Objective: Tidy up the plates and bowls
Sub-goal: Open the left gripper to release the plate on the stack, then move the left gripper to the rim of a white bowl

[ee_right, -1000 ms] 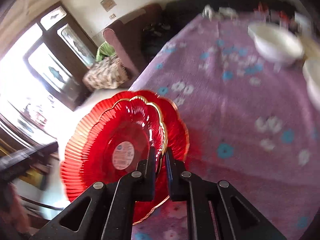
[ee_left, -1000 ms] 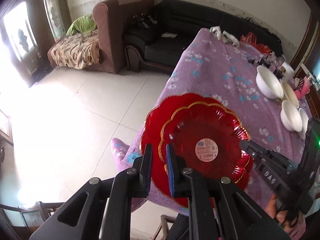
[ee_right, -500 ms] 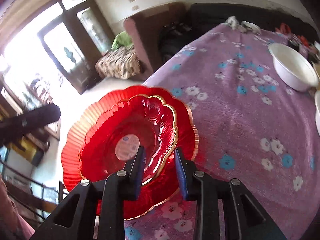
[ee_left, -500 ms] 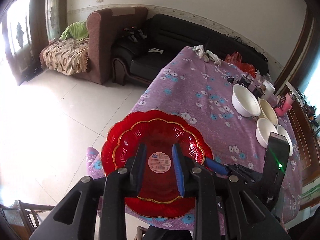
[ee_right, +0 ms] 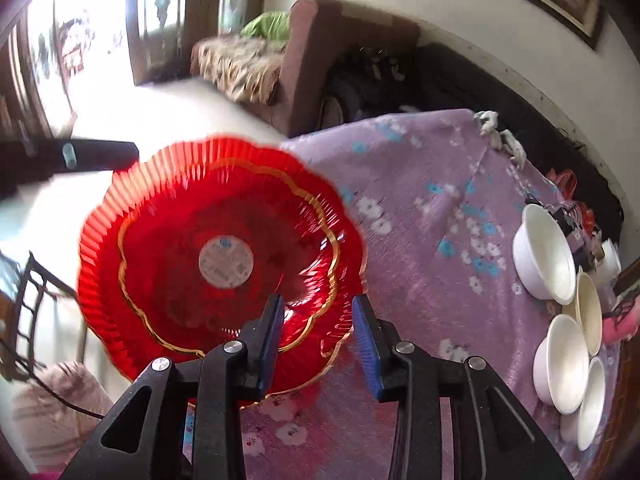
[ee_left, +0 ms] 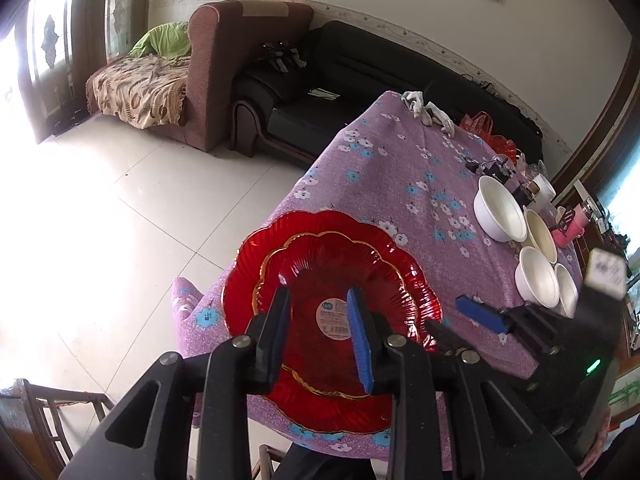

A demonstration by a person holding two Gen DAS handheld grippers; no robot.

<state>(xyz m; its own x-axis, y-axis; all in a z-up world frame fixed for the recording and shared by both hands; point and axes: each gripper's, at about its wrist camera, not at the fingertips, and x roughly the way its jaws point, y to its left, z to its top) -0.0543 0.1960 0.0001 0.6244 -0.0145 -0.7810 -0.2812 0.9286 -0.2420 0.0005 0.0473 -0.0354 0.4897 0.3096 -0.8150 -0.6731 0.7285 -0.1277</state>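
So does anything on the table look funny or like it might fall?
Yes, the stacked red plates. They sit at the table's near corner, and their rim seems to poke out past the purple cloth's edge over the floor. The white bowls sit well in from that corner; nothing looks spilled or broken.

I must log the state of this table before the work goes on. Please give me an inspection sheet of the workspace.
Surface: table under a purple flowered cloth.
Job's things: two red plates stacked at the near corner, the smaller on top with a sticker at its centre; four white bowls grouped at the right edge.
Clutter: white gloves, red bag, small items and a pink thing at the far right.
Grippers: left gripper and right gripper over the plates, jaws open after just opening, nothing between them.
Cables: nothing seen on the table.
Surroundings: black sofa, brown armchair, tiled floor, wooden chair.
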